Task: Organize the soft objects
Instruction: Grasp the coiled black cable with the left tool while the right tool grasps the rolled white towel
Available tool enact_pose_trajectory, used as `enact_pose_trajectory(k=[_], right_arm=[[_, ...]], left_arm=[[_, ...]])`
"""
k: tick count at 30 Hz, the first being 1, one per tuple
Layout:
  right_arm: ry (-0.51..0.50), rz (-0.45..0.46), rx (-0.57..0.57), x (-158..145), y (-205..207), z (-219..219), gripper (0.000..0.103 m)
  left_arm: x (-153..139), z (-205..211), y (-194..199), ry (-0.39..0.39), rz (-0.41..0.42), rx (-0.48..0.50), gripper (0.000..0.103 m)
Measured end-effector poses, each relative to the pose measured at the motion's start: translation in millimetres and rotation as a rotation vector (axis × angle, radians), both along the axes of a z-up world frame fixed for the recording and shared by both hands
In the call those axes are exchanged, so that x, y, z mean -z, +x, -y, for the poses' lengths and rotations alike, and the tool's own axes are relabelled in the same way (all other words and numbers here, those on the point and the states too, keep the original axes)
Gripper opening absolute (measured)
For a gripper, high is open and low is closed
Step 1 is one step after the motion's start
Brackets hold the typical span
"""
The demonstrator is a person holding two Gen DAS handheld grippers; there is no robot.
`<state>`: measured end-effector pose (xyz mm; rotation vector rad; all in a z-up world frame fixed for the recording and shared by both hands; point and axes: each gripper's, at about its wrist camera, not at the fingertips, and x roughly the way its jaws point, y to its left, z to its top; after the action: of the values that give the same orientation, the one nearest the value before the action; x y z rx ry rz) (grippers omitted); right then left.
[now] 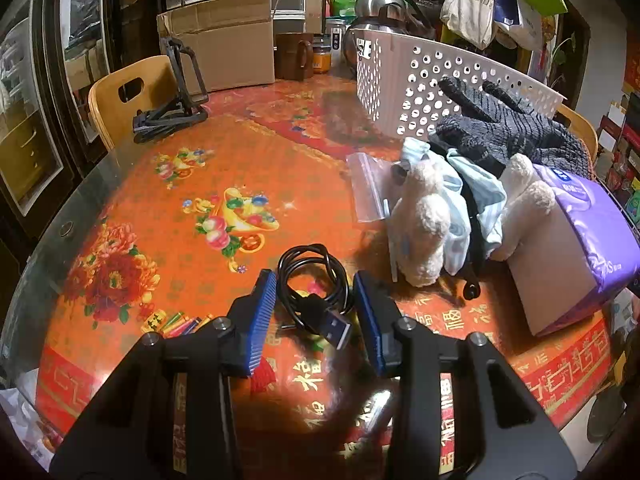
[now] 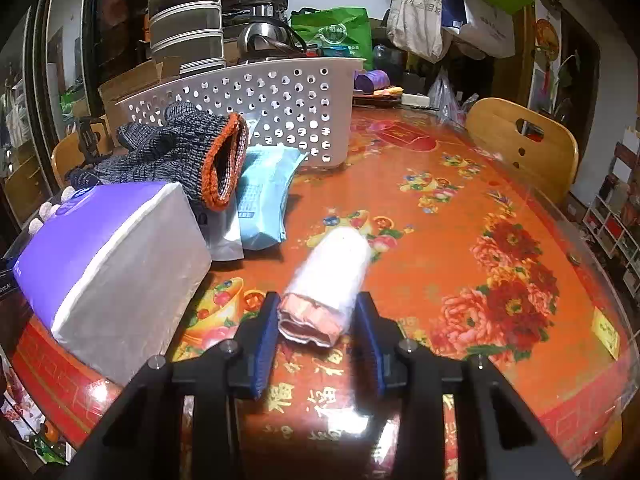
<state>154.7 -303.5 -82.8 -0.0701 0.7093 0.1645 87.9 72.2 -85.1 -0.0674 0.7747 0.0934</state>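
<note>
My left gripper is open, its blue pads on either side of a coiled black USB cable on the table. To its right lie a cream plush toy, light blue cloth, dark knit gloves and a purple tissue pack. My right gripper has its pads against the near end of a white roll of bags. The gloves, with an orange cuff, and the tissue pack lie to its left. A white perforated basket stands behind; it also shows in the left wrist view.
A light blue packet lies in front of the basket. A clear zip bag, a black stand, a cardboard box, a brown mug and a kettle stand further back. Wooden chairs flank the round red table.
</note>
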Motion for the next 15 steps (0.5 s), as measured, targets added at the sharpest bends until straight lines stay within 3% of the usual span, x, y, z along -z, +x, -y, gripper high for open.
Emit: enact_pose_trajectory(k=[7, 15], right_arm=[[0.029, 0.059, -0.008, -14.6, -11.7, 10.0, 0.035], [0.047, 0.111, -0.04, -35.6, -22.4, 9.9, 0.034]], left_arm=[[-3.4, -0.1, -11.9, -0.006, 0.037, 0.002, 0.037], [-26.6, 2.5, -24.0, -0.005, 0.091, 0.01, 0.037]])
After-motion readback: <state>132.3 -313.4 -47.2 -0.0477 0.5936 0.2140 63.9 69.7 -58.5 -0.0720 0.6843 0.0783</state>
